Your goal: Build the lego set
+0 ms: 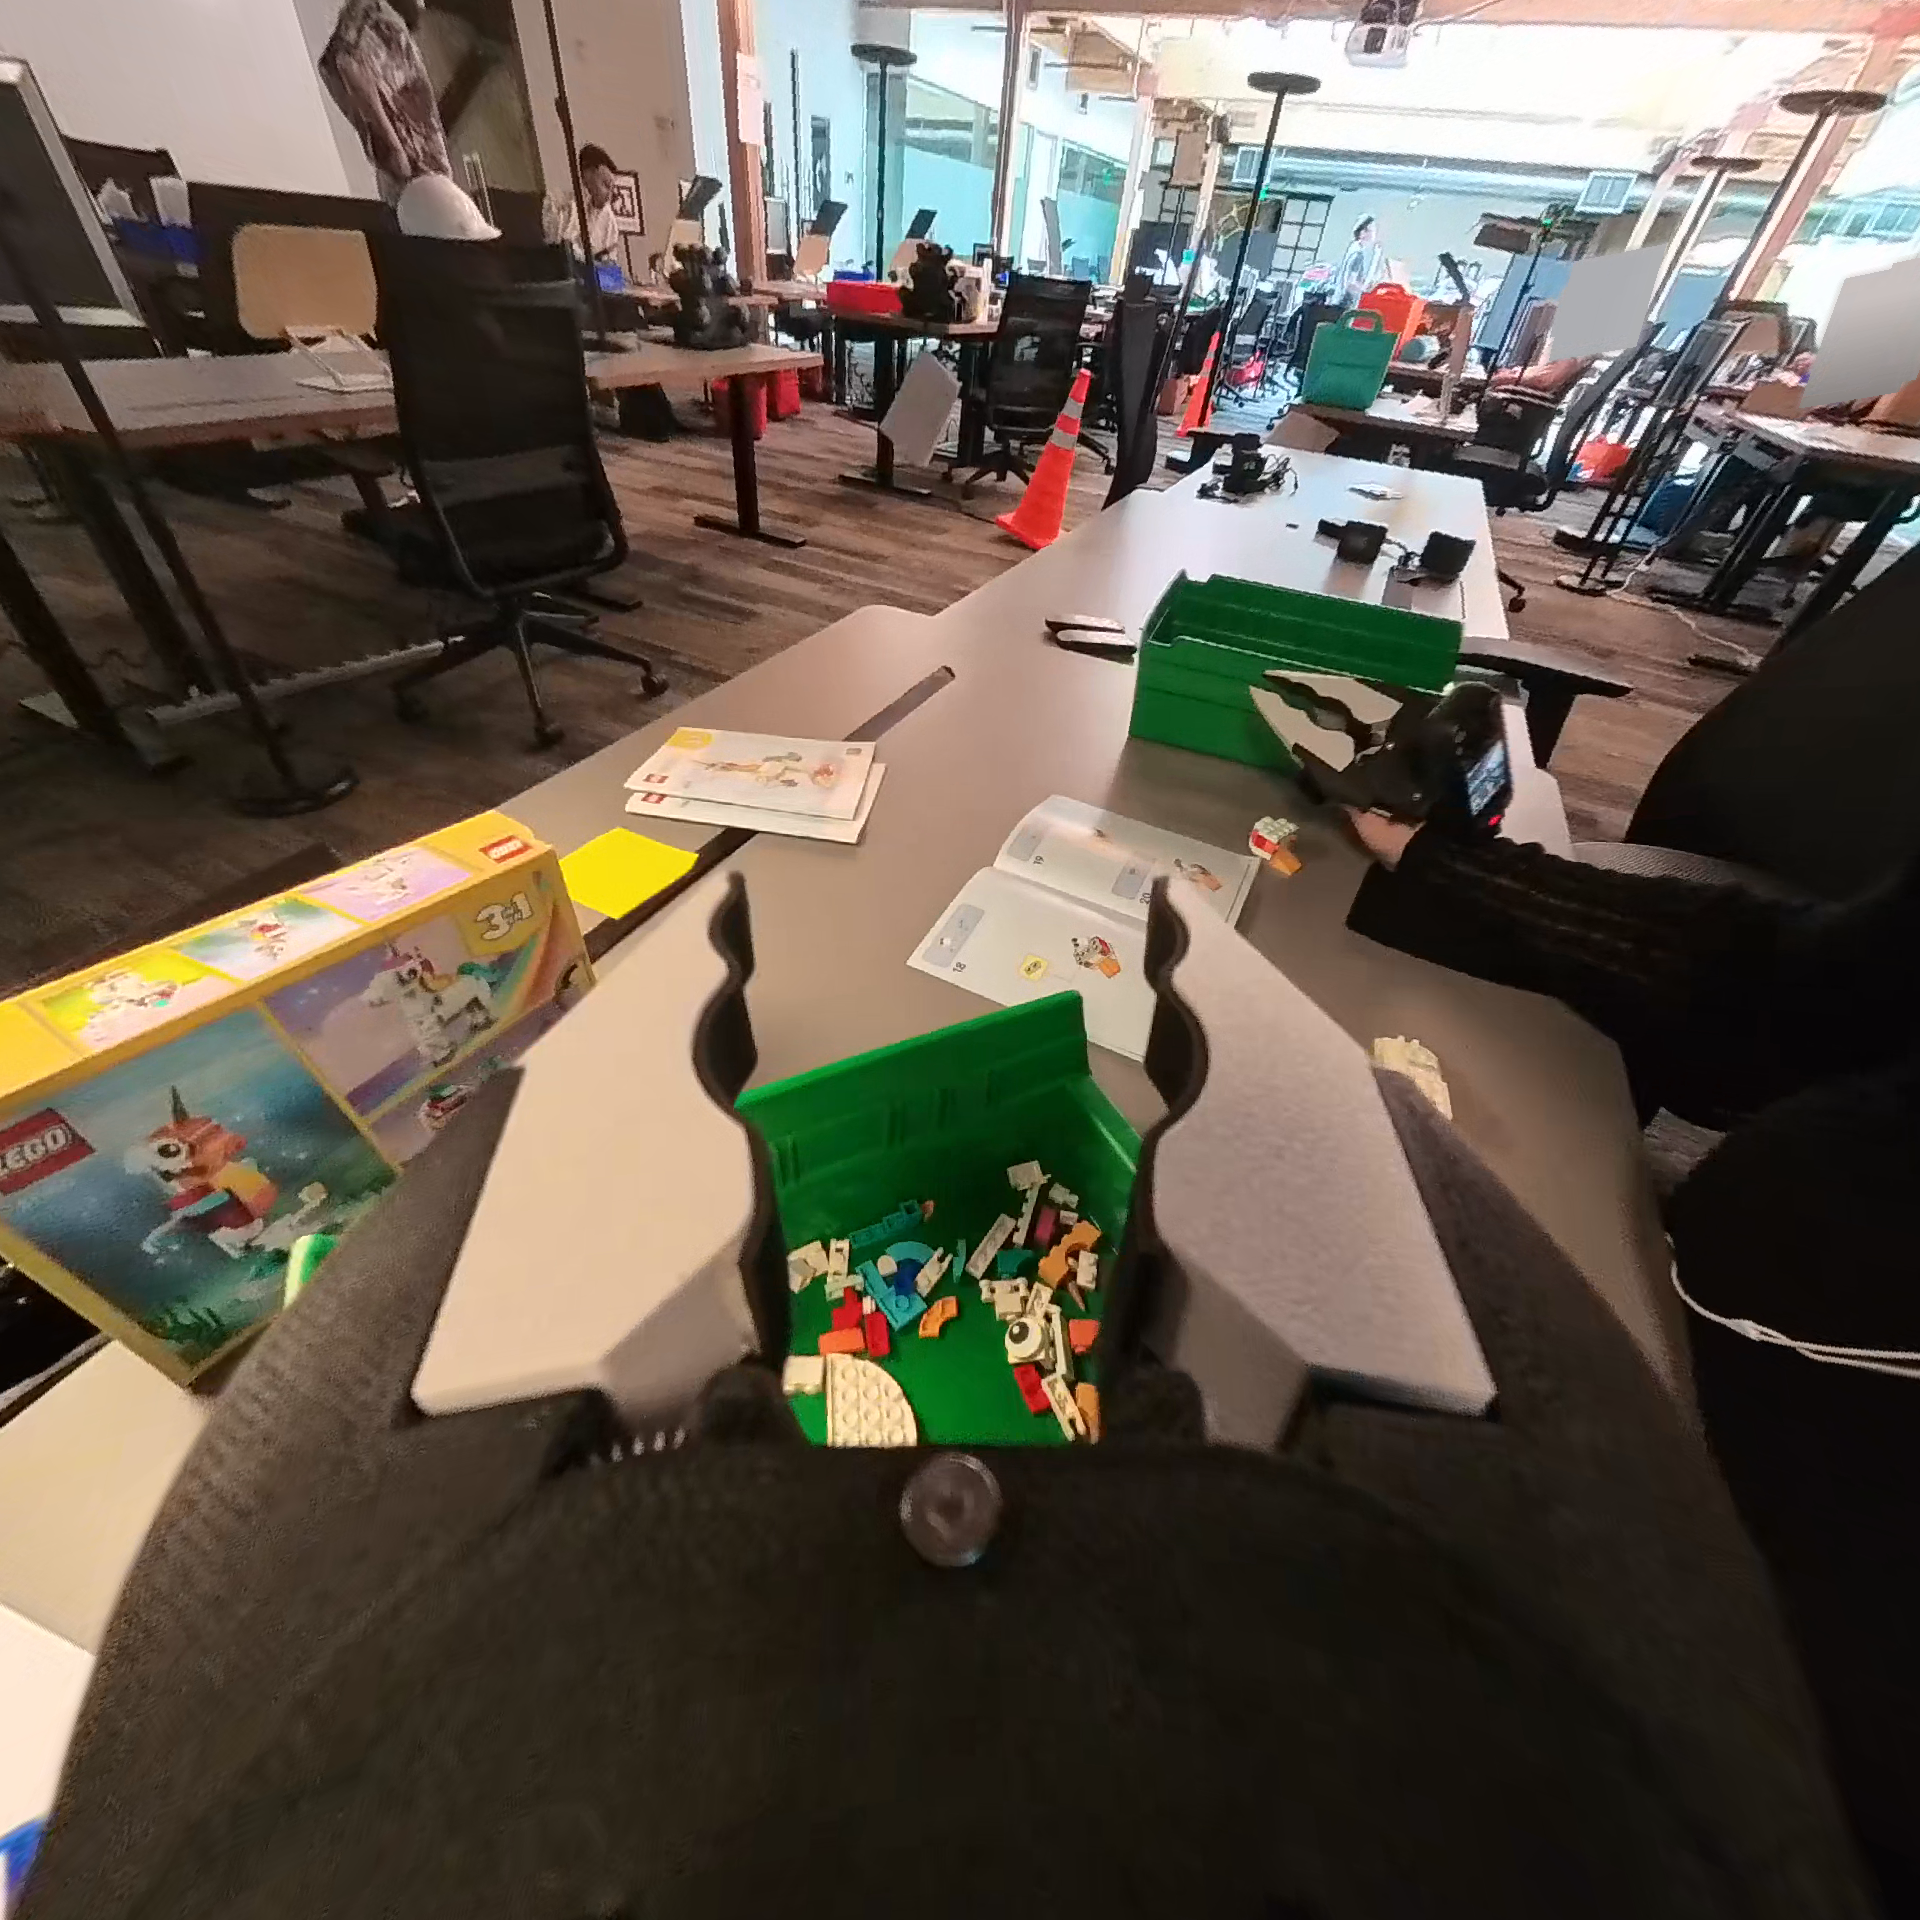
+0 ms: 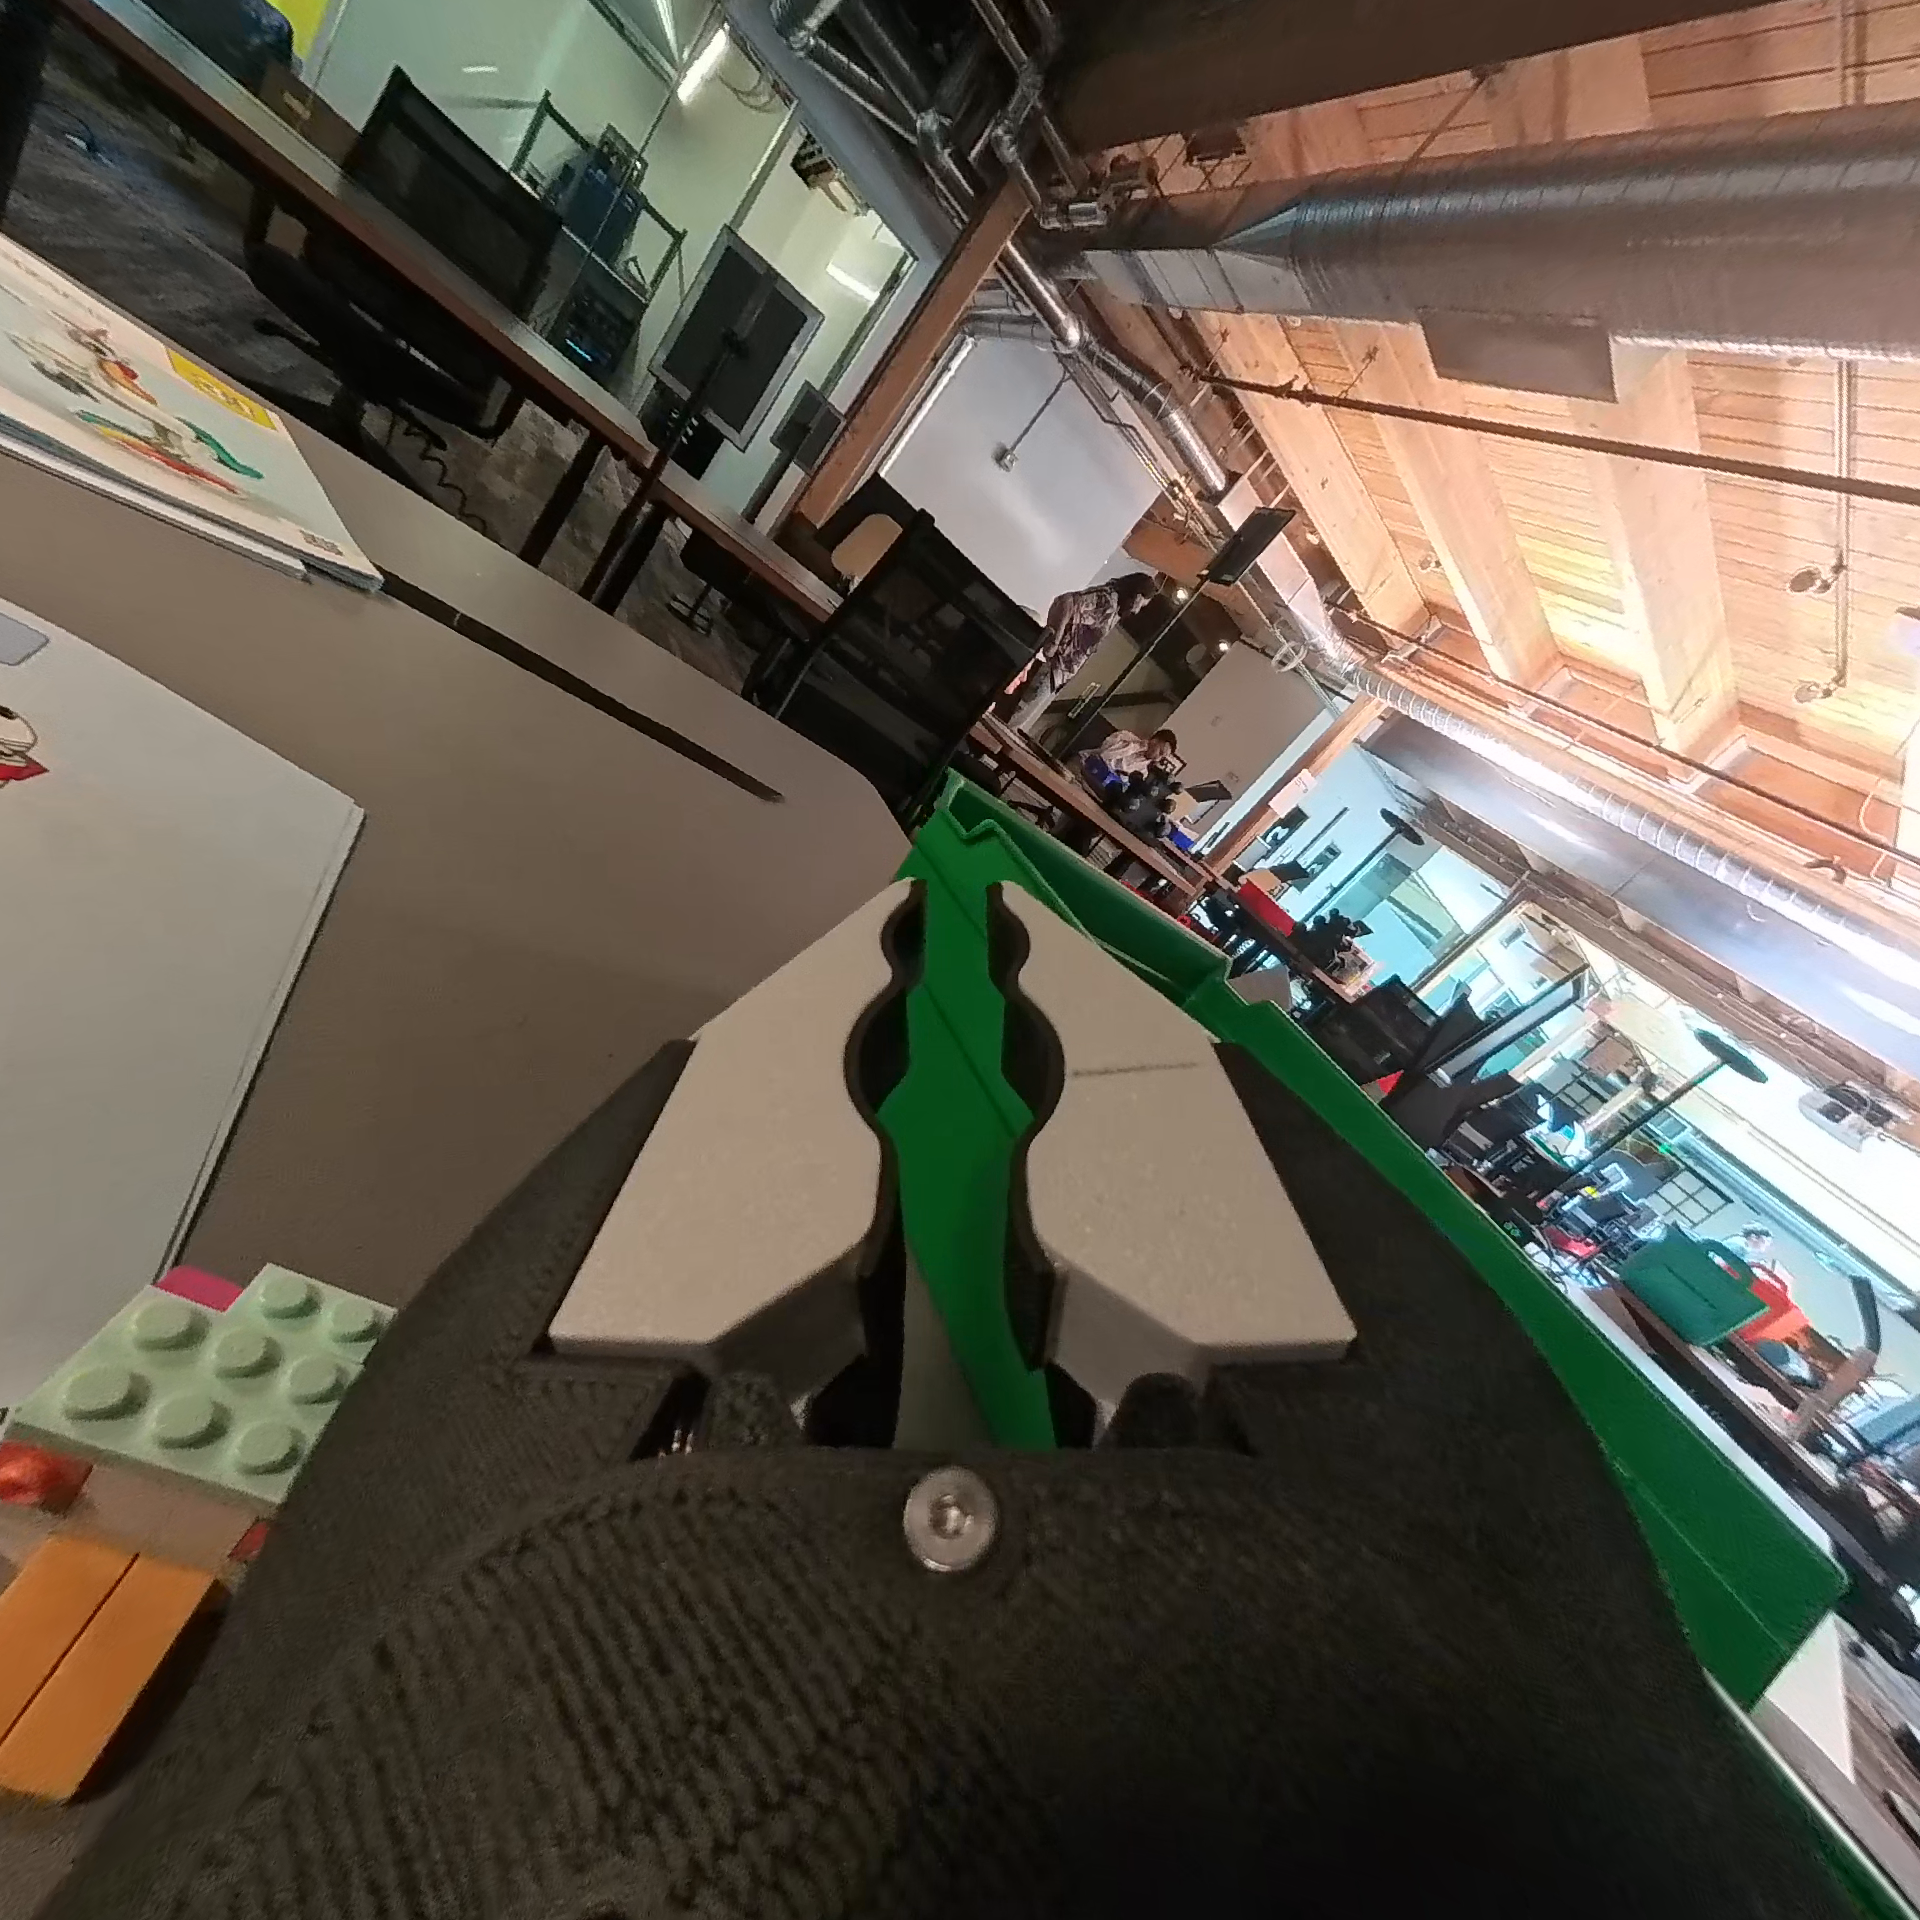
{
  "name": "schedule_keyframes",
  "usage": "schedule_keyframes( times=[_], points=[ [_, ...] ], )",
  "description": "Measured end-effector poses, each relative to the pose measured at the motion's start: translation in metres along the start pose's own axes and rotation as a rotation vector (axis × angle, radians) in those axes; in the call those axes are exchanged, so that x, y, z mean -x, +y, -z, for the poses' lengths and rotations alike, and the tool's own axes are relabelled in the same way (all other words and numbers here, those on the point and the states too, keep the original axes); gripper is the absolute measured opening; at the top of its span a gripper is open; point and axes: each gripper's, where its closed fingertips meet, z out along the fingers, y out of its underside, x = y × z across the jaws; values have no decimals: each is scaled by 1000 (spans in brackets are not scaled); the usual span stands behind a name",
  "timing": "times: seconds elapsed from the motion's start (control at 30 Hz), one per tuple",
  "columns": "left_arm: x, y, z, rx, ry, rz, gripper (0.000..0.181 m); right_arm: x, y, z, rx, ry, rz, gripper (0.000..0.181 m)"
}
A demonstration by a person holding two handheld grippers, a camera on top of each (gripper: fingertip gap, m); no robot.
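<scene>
1. The left gripper is hovering over a green bin on the grey bench, its fingers spread wide and holding nothing.
2. Loose bricks in white, orange, red and teal are lying on the bin floor, showing between the fingers; a white rounded plate is sitting at the near edge.
3. The set's box is standing just left of the bin, with a yellow note beyond it.
4. An open manual is lying beyond the bin, and two closed booklets are stacked farther off, near a slot in the bench.
5. A small partly built model, white, red and orange, is resting just beside the manual's far right corner, near the right gripper.
6. In its own view, the right gripper is lying low and tilted on the bench, its fingers a narrow gap apart and empty.
7. A second green bin is sitting just ahead of those fingertips; whether they are touching it I cannot tell.
8. The model is showing at the lower left of that view, pale green studs on top and orange bricks below, just beside the gripper body.
</scene>
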Motion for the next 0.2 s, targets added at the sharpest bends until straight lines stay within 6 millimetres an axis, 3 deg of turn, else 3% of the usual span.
schedule_keyframes(
  times=[0.2],
  points=[
    [-11, -19, -3, -141, 131, 100, 74, 7, 4, -2, 28, -26, 37, 9]
  ],
)
